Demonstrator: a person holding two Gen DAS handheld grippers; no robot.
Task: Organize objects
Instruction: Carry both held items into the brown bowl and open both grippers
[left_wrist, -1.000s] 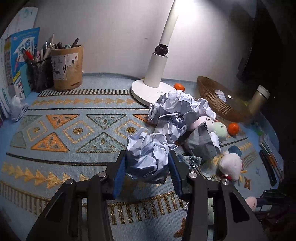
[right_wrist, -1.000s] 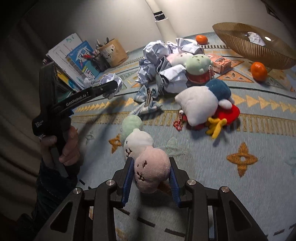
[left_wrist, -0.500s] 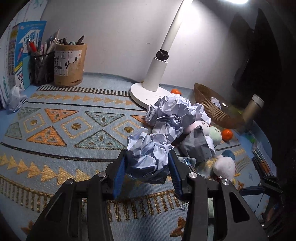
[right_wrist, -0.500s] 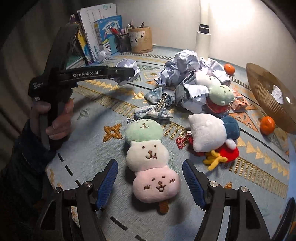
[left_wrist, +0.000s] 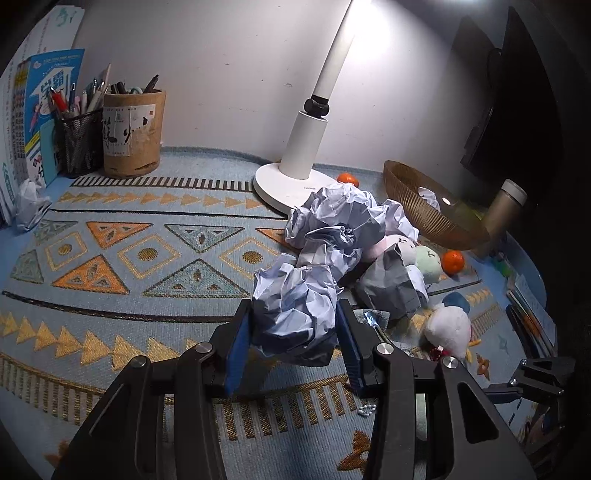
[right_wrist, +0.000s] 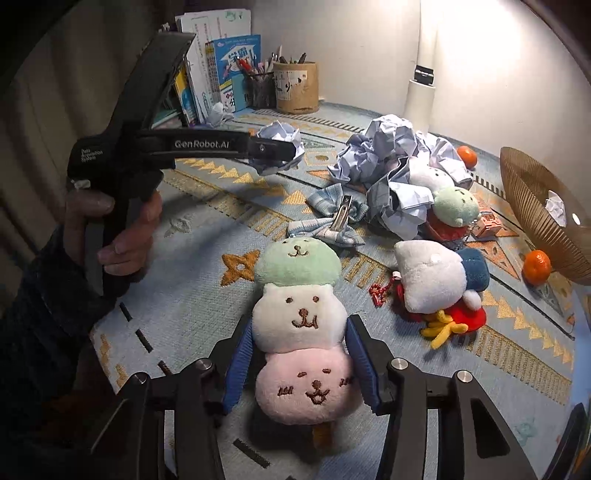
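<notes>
Now the right tongs (right_wrist: 299, 363) have narrowed around the dango plush (right_wrist: 301, 332) — left tongs (left_wrist: 293, 345) still pinch the paper ball (left_wrist: 295, 310).

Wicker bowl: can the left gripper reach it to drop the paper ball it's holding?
Probably yes: the left gripper grips a paper ball above the mat; the wicker bowl sits beyond a crumpled paper pile it could pass over.

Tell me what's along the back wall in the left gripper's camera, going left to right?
Blue book → mesh pen cup → brown pen holder → white lamp → wicker bowl → gold bottle.
</notes>
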